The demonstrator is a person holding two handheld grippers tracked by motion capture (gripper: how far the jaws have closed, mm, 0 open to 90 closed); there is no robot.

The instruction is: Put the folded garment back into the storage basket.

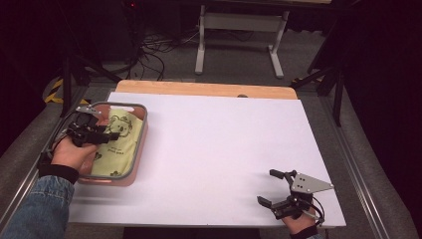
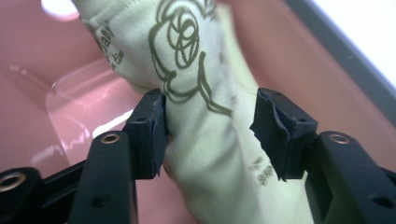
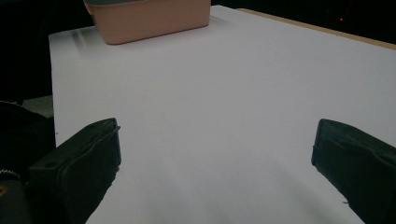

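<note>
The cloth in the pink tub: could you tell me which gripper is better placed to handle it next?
Left: the left gripper straddles the cloth inside the pink tub; the right gripper sits far across the table.

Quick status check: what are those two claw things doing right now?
Left gripper open, cloth between jaws, inside pink bin. Right gripper open, idle. Nothing blocking.

- The tub [image 1: 141, 133] sat at the table's [image 1: 214, 149] left edge, with the cloth [image 1: 119, 142] lying in it.
- My left claw [image 1: 107, 130] hung over the cloth, inside the tub.
- My right claw [image 1: 271, 187] rested at the near right corner, well apart from the tub.
</note>
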